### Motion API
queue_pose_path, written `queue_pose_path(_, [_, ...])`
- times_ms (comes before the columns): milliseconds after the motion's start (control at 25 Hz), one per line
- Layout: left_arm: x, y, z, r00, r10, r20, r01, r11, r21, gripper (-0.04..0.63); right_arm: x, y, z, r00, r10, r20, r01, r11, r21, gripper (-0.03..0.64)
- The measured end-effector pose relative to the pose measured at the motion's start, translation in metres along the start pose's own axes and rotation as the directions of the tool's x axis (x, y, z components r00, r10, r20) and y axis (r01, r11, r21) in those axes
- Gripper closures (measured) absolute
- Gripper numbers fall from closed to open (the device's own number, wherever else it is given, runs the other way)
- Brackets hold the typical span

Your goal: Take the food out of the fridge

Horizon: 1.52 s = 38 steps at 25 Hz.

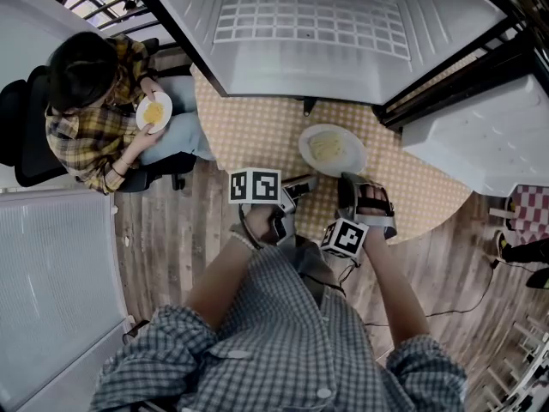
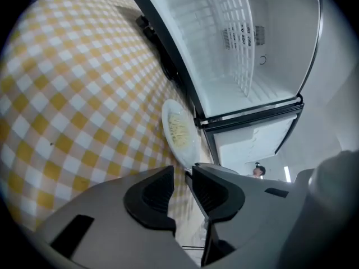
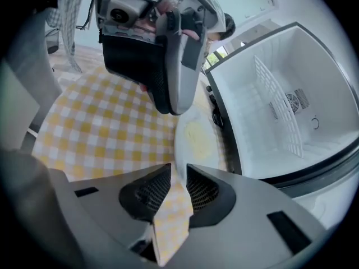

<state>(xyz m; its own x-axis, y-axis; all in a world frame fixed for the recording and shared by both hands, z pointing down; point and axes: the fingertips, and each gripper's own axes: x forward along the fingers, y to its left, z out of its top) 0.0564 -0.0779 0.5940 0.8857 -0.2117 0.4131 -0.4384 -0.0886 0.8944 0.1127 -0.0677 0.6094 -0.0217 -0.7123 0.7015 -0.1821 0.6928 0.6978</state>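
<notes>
A white plate of pale noodles (image 1: 330, 148) rests on the round table with the yellow checked cloth (image 1: 249, 127), just in front of the open, empty fridge (image 1: 309, 24). My left gripper (image 1: 300, 184) hovers over the table's near edge, short of the plate (image 2: 178, 129). Its jaws (image 2: 180, 175) stand slightly apart, open, with nothing between them. My right gripper (image 1: 350, 183) sits beside it, also near the plate (image 3: 193, 136). Its jaws (image 3: 178, 175) leave a narrow gap in which only the checked cloth shows. The left gripper (image 3: 162, 43) looms above in the right gripper view.
A seated person in a plaid shirt (image 1: 90, 114) holds another plate (image 1: 154, 112) at the table's left, on a black chair. The fridge door (image 1: 480, 136) hangs open at the right. A small black object (image 1: 307, 106) lies on the table by the fridge. Wooden floor surrounds the table.
</notes>
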Motion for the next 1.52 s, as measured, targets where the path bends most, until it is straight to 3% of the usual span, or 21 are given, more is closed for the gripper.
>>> queue_pose_path(200, [-0.017,0.0,0.009,0.996,0.08,0.039,-0.084,0.991,0.102,0.559,-0.014,-0.008,-0.005,1.0,0.011,0.02,-0.013,0.993,0.114,0.517])
queue_pose_path(360, [-0.033,-0.009,0.026,0.976,0.176,0.126,-0.204,0.94,0.271,0.589,-0.038,-0.028,0.0,0.995,-0.036,0.094,0.007,0.955,0.297,0.522])
queue_pose_path(480, [-0.043,-0.026,0.033,0.97,0.179,0.166,-0.229,0.902,0.367,0.589,-0.059,-0.054,0.002,0.986,-0.119,0.12,0.052,0.891,0.451,0.588])
queue_pose_path(720, [-0.069,-0.075,0.054,0.959,0.113,0.261,-0.242,0.804,0.544,0.589,-0.101,-0.104,0.015,0.948,-0.266,0.172,0.102,0.771,0.629,0.601])
queue_pose_path(800, [-0.081,-0.093,0.063,0.949,0.086,0.303,-0.258,0.764,0.591,0.589,-0.112,-0.121,0.011,0.934,-0.321,0.155,0.12,0.694,0.71,0.603])
queue_pose_path(880, [-0.093,-0.111,0.071,0.937,0.055,0.346,-0.274,0.733,0.623,0.589,-0.119,-0.133,0.003,0.922,-0.365,0.133,0.12,0.592,0.797,0.604])
queue_pose_path(960, [-0.102,-0.128,0.076,0.927,0.021,0.373,-0.275,0.716,0.642,0.589,-0.127,-0.145,-0.005,0.911,-0.394,0.12,0.103,0.499,0.861,0.606])
queue_pose_path(1040, [-0.11,-0.144,0.079,0.921,-0.011,0.389,-0.271,0.701,0.66,0.589,-0.134,-0.155,-0.012,0.902,-0.416,0.113,0.092,0.442,0.892,0.606])
queue_pose_path(1280, [-0.136,-0.181,0.086,0.896,-0.073,0.438,-0.283,0.667,0.689,0.589,-0.166,-0.188,-0.009,0.843,-0.507,0.179,0.017,0.358,0.934,0.606])
queue_pose_path(1520, [-0.152,-0.204,0.089,0.872,-0.109,0.478,-0.302,0.648,0.699,0.589,-0.194,-0.213,-0.008,0.792,-0.571,0.213,-0.006,0.342,0.94,0.607])
